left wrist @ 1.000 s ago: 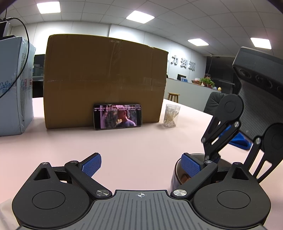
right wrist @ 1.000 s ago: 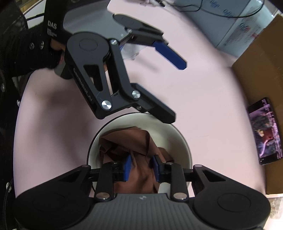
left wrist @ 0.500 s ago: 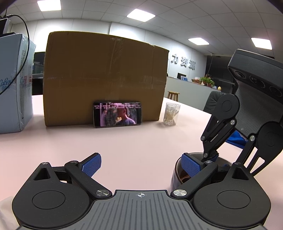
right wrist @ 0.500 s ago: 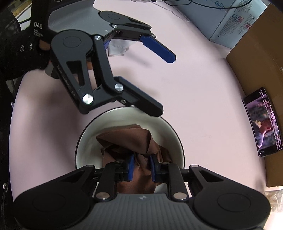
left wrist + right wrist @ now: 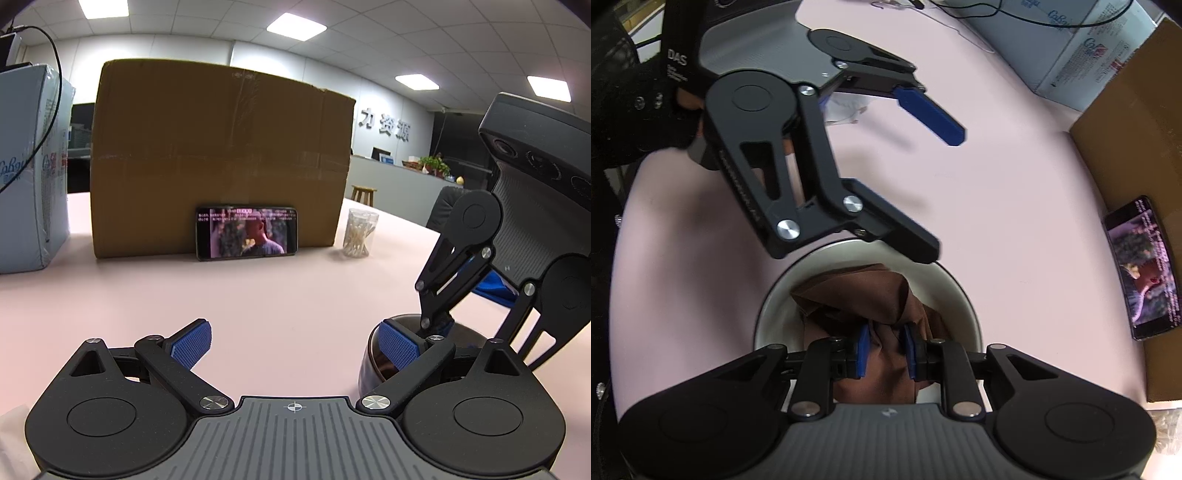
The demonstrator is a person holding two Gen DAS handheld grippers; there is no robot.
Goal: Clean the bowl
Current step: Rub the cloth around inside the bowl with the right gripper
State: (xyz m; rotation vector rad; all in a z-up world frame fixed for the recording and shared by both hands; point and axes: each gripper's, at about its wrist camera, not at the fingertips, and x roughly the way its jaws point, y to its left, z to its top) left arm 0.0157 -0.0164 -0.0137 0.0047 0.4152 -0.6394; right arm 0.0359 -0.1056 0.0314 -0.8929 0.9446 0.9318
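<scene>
Right gripper (image 5: pixel 884 350) clenched on brown cloth (image 5: pixel 875 295), now pushed deeper into bowl (image 5: pixel 964 295); left gripper (image 5: pixel 931 184) released beside bowl rim; wiping underway

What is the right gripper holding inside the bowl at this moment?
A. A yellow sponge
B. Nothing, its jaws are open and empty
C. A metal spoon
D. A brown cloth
D: in the right wrist view, the right gripper has its jaws closed on a crumpled brown cloth that lies inside the white bowl.
</scene>
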